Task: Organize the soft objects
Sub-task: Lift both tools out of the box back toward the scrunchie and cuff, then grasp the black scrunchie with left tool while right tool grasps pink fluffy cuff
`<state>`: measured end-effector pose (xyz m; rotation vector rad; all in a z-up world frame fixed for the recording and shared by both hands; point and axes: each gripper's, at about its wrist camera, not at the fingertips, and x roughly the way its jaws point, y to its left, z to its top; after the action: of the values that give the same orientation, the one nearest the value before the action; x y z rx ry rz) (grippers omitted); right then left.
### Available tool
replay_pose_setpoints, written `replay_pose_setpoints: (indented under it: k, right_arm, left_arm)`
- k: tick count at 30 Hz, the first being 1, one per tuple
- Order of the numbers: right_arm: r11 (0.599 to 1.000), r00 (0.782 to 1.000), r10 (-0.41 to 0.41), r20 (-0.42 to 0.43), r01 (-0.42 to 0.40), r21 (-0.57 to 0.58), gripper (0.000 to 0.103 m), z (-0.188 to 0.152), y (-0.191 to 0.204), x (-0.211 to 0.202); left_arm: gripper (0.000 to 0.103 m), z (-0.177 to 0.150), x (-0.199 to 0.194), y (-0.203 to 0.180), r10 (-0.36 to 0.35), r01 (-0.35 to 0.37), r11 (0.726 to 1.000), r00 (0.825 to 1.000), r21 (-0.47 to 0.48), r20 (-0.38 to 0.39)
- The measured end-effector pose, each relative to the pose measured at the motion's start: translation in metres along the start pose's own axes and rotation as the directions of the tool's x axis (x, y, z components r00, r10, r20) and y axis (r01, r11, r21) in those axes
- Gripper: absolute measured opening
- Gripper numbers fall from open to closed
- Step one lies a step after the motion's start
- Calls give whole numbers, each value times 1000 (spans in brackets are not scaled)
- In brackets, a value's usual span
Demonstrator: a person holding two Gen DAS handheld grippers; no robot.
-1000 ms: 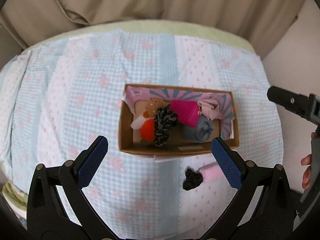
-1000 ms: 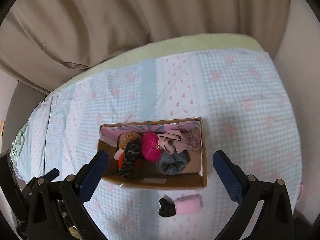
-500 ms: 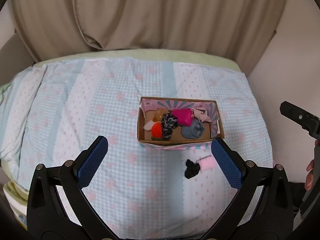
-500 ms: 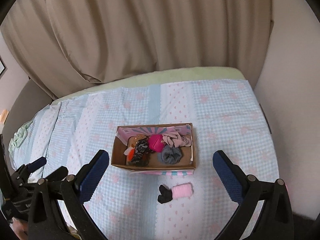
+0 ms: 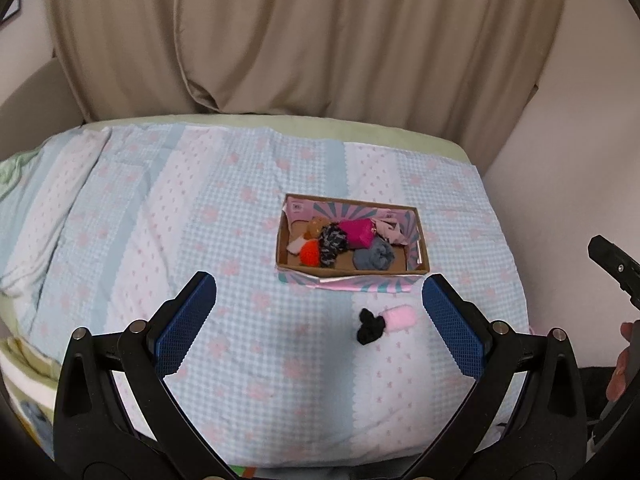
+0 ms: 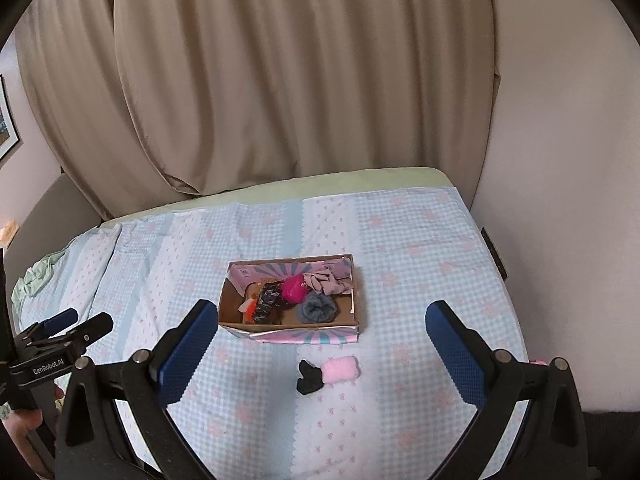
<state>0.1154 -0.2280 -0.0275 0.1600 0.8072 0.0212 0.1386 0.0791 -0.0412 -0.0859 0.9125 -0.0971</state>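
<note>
An open cardboard box [image 5: 422,256] [image 6: 358,300] sits mid-bed and holds several soft things: a magenta pouch [image 5: 358,231] [image 6: 295,288], a grey roll [image 5: 374,258] [image 6: 316,307], an orange pom [image 5: 310,251], a dark patterned scrunchie [image 5: 332,242] [image 6: 266,302], a pale pink cloth [image 5: 390,232] [image 6: 330,282]. In front of the box lie a black scrunchie [image 5: 370,330] [image 6: 309,376] and a pink fluffy roll [image 5: 400,318] [image 6: 341,370]. My left gripper [image 5: 320,320] and right gripper [image 6: 320,348] are open, empty, held high and back from the box.
The bed has a light blue and pink checked cover [image 5: 200,220] [image 6: 420,240]. A beige curtain [image 5: 300,40] [image 6: 280,80] hangs behind it. A white wall [image 6: 560,160] stands at the right. A green cloth [image 6: 34,280] lies at the left edge.
Both grippers have pulled up and back from the box, so the box and loose items look smaller. Both stay open. Nothing on the bed has moved.
</note>
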Motion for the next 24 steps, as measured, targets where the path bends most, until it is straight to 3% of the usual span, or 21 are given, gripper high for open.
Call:
replay_pose_setpoints:
  k: [6,13,20,24]
  right_arm:
    - [996,998,69,-7,-69,-48,103,-16,-32,-6]
    - [973,986,167,-27,-169,-158,103,-48,-64,13]
    - [909,951,294,-96,-309,-279,103,-95,-83,86]
    - [863,924,357,-136,-382,-331,103,-123,-93,141]
  left_arm:
    - [103,-37,-5,-31,44,-42,998,999,-46,33]
    - [103,-95,22,-67,15,-9,997,997,-82,76]
    - [102,-159,105,-89,-45,52,995,996,-83,79]
    - [102,-187,166,-99,-60,62,998,997,-31,54]
